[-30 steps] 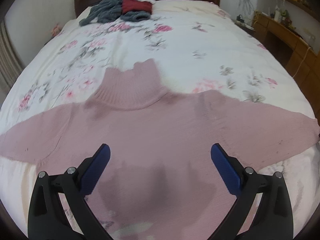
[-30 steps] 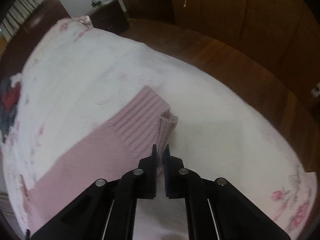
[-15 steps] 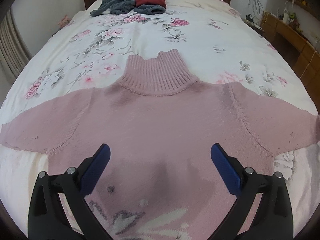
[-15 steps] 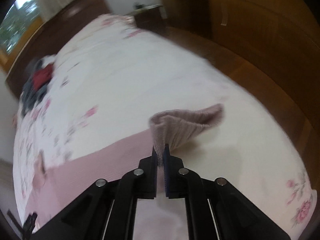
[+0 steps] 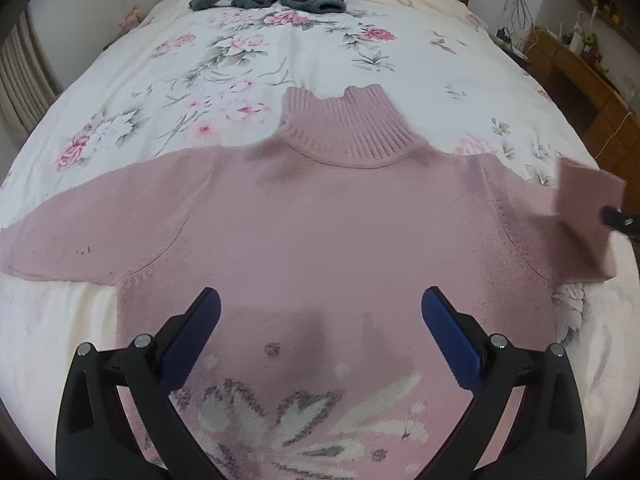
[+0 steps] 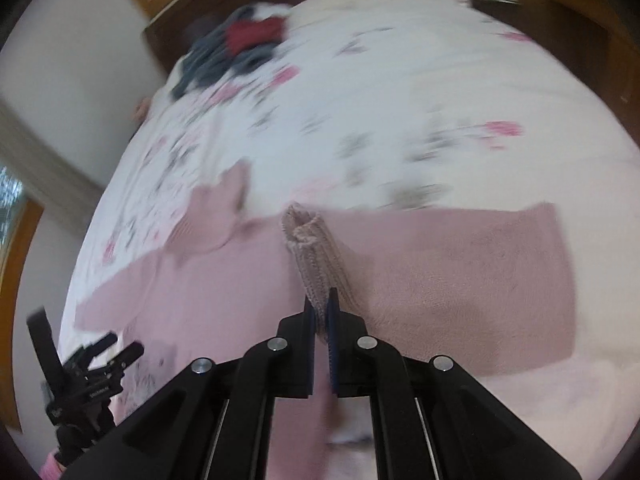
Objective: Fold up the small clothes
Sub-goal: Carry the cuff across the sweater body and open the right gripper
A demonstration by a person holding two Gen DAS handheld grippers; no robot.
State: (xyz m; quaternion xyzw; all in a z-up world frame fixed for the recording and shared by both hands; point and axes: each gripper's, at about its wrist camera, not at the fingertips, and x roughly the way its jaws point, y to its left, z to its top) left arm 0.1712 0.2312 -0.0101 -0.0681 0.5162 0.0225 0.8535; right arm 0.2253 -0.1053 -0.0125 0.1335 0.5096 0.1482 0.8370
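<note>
Pink turtleneck sweater (image 5: pixel 320 224) lies spread on a floral bed (image 5: pixel 248 56); right tool (image 6: pixel 321 312) pinches its ribbed cuff (image 6: pixel 316 256) over the sleeve, while left tool (image 5: pixel 320 312) hovers wide open above the chest.

The right hand-held gripper (image 6: pixel 321 310) has its jaws pinched on the ribbed cuff (image 6: pixel 310 246) of a pink turtleneck sweater (image 6: pixel 460 276), holding the sleeve above the sweater's body. The sweater lies spread on a bed (image 6: pixel 400 92) with a floral cover. A heap of grey and red clothes (image 6: pixel 236 48) sits by the headboard. The left hand-held gripper (image 6: pixel 116 354) shows at lower left, blurred.
</note>
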